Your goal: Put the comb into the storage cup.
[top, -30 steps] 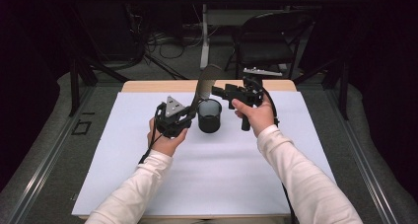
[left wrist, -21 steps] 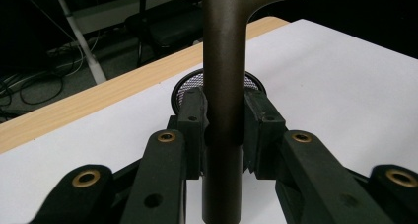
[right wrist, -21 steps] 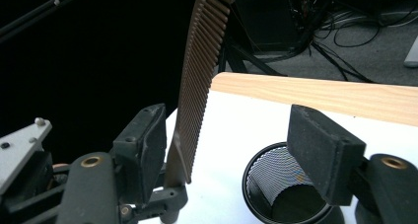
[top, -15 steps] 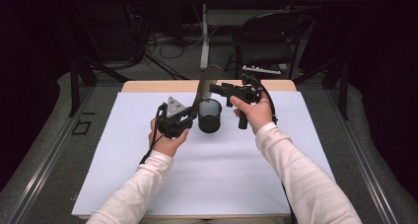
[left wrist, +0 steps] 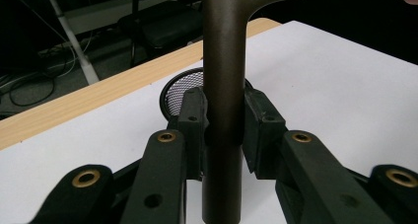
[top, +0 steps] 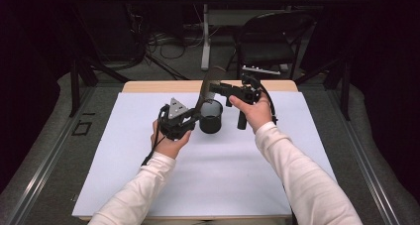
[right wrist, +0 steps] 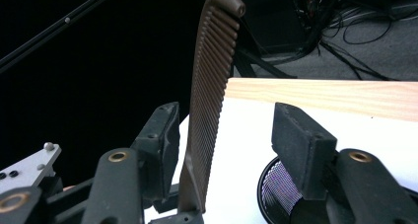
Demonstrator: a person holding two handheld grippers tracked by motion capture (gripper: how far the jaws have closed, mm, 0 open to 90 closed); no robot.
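A long brown ridged tool point(top: 204, 88) stands nearly upright over a black mesh cup point(top: 211, 118) on the white sheet. My left gripper point(top: 195, 117) is shut on its lower shaft point(left wrist: 224, 86), both pads pressing it, with the cup point(left wrist: 185, 83) just behind. My right gripper point(top: 214, 87) reaches in from the right at the tool's upper part. In the right gripper view the ridged strip point(right wrist: 209, 86) stands between the jaws of the right gripper point(right wrist: 231, 135), close to the left pad and clear of the right one. Those jaws have just been closing around it.
The white sheet point(top: 148, 185) covers the table, with a wooden edge point(top: 148, 86) at the back. A dark folding chair point(top: 275, 41), a table leg and floor cables lie beyond. The left gripper's grey plate point(right wrist: 24, 169) shows in the right gripper view.
The right gripper's jaws have narrowed around the tool's upper part. Both hands, the tool and the cup have kept their places.
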